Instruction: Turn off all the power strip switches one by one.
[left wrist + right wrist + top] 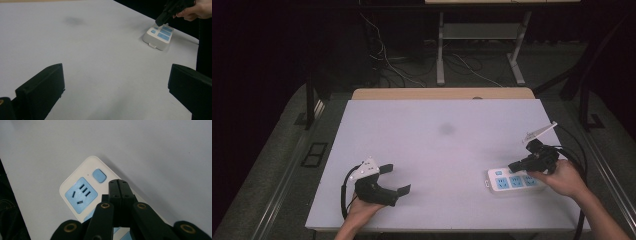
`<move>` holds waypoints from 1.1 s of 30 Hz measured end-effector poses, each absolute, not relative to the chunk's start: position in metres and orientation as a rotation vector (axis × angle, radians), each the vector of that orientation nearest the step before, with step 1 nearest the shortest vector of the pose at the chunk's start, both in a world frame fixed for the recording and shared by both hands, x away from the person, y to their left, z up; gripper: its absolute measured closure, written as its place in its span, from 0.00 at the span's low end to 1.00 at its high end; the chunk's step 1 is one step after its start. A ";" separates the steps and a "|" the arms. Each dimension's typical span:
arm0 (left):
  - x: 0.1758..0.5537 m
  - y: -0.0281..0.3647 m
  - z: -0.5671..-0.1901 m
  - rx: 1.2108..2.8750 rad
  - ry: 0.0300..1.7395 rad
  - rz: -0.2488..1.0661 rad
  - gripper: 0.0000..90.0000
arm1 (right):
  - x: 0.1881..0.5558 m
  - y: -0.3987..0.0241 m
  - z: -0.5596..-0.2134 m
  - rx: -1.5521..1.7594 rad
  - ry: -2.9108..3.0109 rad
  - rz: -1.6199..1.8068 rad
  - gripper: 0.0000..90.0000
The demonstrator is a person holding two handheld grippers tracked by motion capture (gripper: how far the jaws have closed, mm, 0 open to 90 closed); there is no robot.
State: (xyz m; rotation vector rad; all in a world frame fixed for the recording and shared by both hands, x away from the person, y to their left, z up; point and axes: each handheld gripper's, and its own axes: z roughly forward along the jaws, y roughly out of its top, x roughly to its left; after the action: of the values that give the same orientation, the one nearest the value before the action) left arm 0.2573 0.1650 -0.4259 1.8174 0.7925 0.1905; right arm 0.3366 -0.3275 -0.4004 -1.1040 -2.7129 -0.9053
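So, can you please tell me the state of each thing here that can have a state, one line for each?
Left gripper: open, jaws wide apart, empty, low over the table.
Right gripper: shut, jaws pressed together, empty, tips just above the power strip.
Power strip: lying flat on the table, sockets up, nothing plugged into the visible sockets.
Blue button on the strip: not touched; on or off cannot be told.

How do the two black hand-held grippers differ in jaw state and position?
The left gripper has its jaws spread wide over bare white table; the right gripper has its jaws closed together. The left is near nothing, while the right points down at the white and blue power strip. Both are black and hand-held.
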 end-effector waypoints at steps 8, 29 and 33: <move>0.257 0.165 -0.425 1.816 0.791 0.191 0.00 | 0.339 -0.326 -0.404 -1.110 -2.728 -0.879 1.00; 0.255 0.164 -0.424 1.811 0.783 0.195 0.00 | 0.335 -0.333 -0.414 -1.137 -2.693 -0.978 1.00; 0.255 0.164 -0.424 1.810 0.784 0.196 0.00 | 0.334 -0.332 -0.413 -1.140 -2.702 -0.976 1.00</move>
State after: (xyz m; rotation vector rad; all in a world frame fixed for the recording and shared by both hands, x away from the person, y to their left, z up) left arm 0.2552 0.1642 -0.4242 1.8099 0.7840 0.1959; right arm 0.3337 -0.3319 -0.4135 -1.1397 -2.7015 -0.9762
